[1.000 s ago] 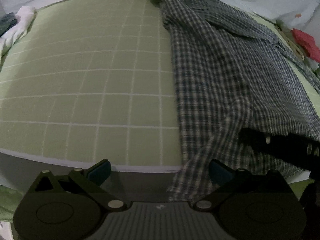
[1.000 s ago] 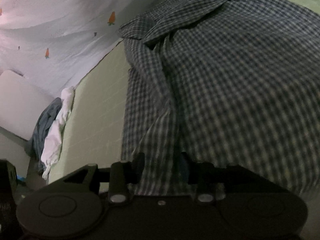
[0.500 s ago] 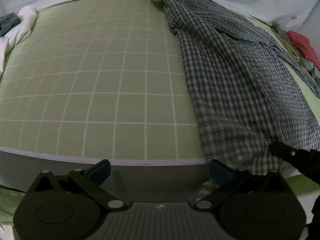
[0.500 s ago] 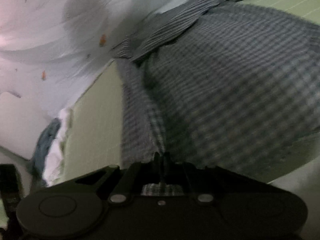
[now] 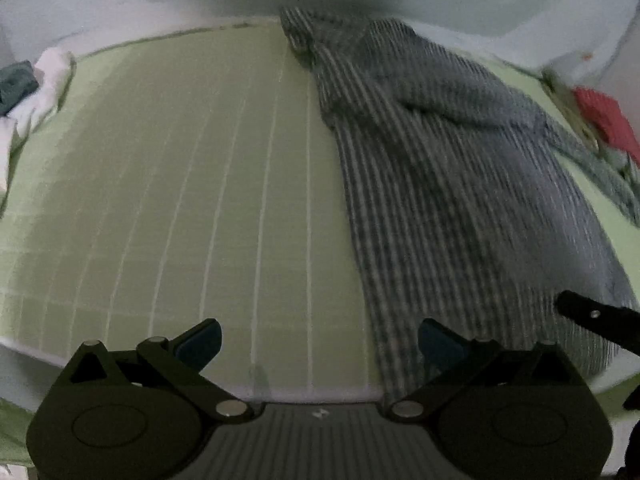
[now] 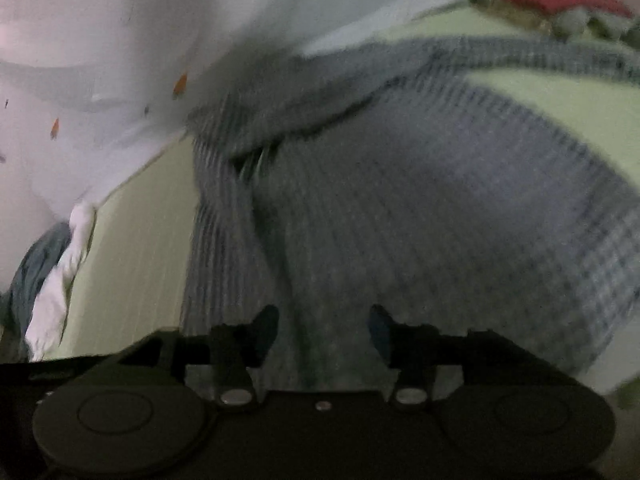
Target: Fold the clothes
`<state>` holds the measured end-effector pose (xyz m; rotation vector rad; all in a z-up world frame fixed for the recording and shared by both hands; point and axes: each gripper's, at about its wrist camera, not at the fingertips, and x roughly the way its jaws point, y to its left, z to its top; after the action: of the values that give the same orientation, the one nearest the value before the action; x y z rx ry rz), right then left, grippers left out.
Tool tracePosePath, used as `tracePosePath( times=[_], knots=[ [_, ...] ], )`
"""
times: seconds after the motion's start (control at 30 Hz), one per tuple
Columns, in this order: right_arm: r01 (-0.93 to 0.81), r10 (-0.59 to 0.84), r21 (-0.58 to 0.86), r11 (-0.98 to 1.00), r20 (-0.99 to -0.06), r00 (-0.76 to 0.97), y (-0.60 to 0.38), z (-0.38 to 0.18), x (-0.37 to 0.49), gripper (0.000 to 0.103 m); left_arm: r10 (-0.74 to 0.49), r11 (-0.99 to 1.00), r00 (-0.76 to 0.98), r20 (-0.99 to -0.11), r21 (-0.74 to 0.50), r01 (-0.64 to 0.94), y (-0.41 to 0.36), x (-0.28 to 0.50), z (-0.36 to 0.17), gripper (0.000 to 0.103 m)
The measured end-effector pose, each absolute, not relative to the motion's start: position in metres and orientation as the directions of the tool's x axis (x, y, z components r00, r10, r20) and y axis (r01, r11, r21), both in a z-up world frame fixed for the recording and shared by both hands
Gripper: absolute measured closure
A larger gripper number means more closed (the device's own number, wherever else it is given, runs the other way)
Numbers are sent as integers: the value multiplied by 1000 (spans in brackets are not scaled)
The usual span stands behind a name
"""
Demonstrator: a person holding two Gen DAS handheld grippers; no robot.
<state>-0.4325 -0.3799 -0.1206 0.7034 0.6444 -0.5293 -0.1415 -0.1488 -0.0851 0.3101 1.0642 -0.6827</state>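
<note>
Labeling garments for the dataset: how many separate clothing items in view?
4, possibly more hidden: plaid shirt on the green mat; white garment and dark garment far left; red garment far right.

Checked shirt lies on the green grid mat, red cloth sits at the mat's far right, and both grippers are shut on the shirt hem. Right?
Not quite. Both grippers are open: the left gripper over the mat beside the shirt, the right gripper over the shirt, as each wrist view shows. The red cloth is as stated.

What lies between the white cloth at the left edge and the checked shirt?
Only bare green grid mat lies between the white cloth and the checked shirt. The left wrist view shows this best.
</note>
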Motion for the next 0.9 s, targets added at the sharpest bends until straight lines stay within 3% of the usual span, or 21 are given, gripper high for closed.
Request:
tracePosePath(
  times=[0.07,0.27,0.6,0.9],
  knots=[
    [634,-247,411,656,-676,694,-394,-114,-434,27,-367,774,339,-866,-82,628,-155,-136,-78,0],
    [634,-309,388,669,-631,712,-439,-101,-435,1,-384,822,426,-819,-94,561,-179,-121,-66,0],
    [641,-351,370,673,-602,717,-524,-103,-403,0,-365,879,459,-810,-137,457,-217,-67,-62,0],
    [705,-433,317,634,-609,664,-622,-112,-334,0,-348,903,470,-811,-155,401,-275,64,-73,0]
  ],
)
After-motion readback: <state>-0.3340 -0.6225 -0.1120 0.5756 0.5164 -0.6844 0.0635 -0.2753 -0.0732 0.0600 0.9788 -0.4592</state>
